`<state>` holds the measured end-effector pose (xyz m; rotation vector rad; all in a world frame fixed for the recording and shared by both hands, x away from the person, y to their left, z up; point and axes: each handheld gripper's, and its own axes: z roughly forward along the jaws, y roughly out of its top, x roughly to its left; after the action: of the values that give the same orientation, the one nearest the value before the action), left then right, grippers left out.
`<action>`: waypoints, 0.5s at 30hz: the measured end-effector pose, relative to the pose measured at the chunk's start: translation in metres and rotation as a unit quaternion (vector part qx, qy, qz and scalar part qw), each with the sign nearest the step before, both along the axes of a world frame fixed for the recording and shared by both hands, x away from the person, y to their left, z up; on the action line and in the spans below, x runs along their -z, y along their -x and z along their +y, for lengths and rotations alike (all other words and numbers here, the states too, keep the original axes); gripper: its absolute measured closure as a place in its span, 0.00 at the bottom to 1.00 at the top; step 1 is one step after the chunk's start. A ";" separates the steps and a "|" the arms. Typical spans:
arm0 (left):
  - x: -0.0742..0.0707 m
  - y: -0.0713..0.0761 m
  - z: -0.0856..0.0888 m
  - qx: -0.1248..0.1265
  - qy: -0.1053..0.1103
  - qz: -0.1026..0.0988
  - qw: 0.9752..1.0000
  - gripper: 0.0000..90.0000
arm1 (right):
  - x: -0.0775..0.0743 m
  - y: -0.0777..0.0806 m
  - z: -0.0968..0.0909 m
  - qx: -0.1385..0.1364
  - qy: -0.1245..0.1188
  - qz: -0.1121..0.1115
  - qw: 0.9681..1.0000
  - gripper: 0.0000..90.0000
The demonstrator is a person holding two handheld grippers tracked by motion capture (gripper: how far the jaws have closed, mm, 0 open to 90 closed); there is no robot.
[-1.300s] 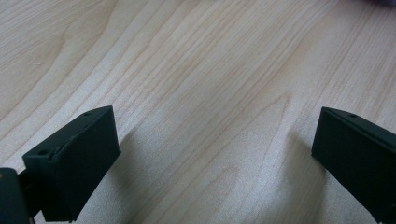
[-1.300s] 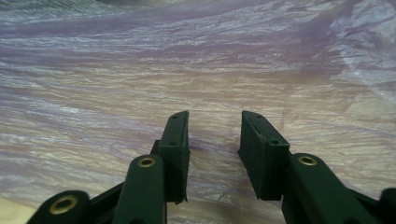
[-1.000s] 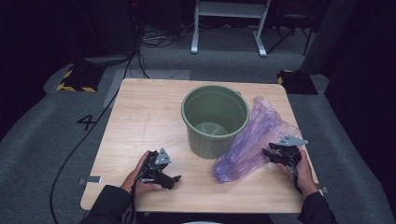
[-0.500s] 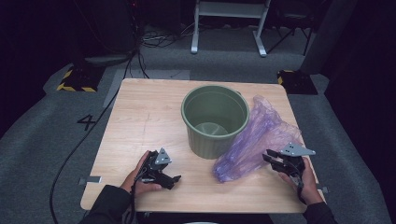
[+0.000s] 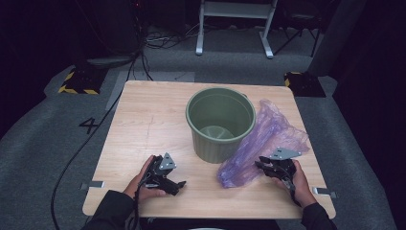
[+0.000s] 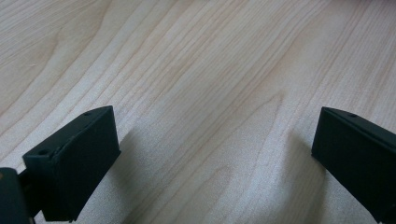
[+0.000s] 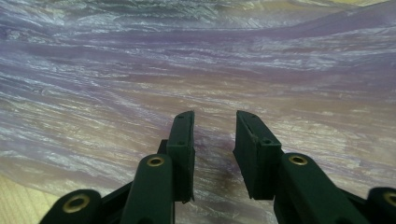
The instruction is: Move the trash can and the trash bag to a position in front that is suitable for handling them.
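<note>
A green plastic bucket (image 5: pixel 220 122) stands upright in the middle of the wooden table (image 5: pixel 148 115). To its right a crumpled purple plastic bag (image 5: pixel 268 139) lies flat. My right gripper (image 5: pixel 262 165) rests on the bag's near end. Its jaws have just been closing. In the right gripper view (image 7: pixel 214 126) they stand a narrow gap apart over the bag (image 7: pixel 187 60), pinching nothing that I can see. My left gripper (image 5: pixel 178 184) lies near the front edge, left of the bucket. In the left gripper view (image 6: pixel 215 144) it is wide open over bare wood (image 6: pixel 196 70).
Small metal brackets (image 5: pixel 93 184) stick out at the table's front corners. On the grey floor are a black cable (image 5: pixel 81 143), yellow-striped blocks (image 5: pixel 79 81) and a white stand (image 5: pixel 234 24) at the back. The table's left half is bare wood.
My right gripper has slid toward the front edge and then left, onto the near end of the purple bag. The left gripper has stayed in place.
</note>
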<state>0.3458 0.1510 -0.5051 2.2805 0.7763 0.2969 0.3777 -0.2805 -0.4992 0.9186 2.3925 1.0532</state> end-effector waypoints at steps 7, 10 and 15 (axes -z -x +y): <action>0.000 0.000 0.000 0.002 0.000 0.000 1.000 0.00 | 0.000 0.005 -0.020 0.013 0.010 -0.013 1.000 0.65; 0.000 0.000 0.000 0.002 0.000 0.000 1.000 0.00 | -0.005 0.009 -0.030 0.032 0.001 -0.019 0.999 0.50; 0.000 0.000 0.001 0.002 0.001 0.000 1.000 0.00 | -0.023 0.024 -0.050 0.068 -0.034 -0.036 0.996 0.34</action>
<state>0.3457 0.1516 -0.5053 2.2792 0.7708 0.2934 0.3538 -0.3303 -0.4765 1.0326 2.2148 1.1027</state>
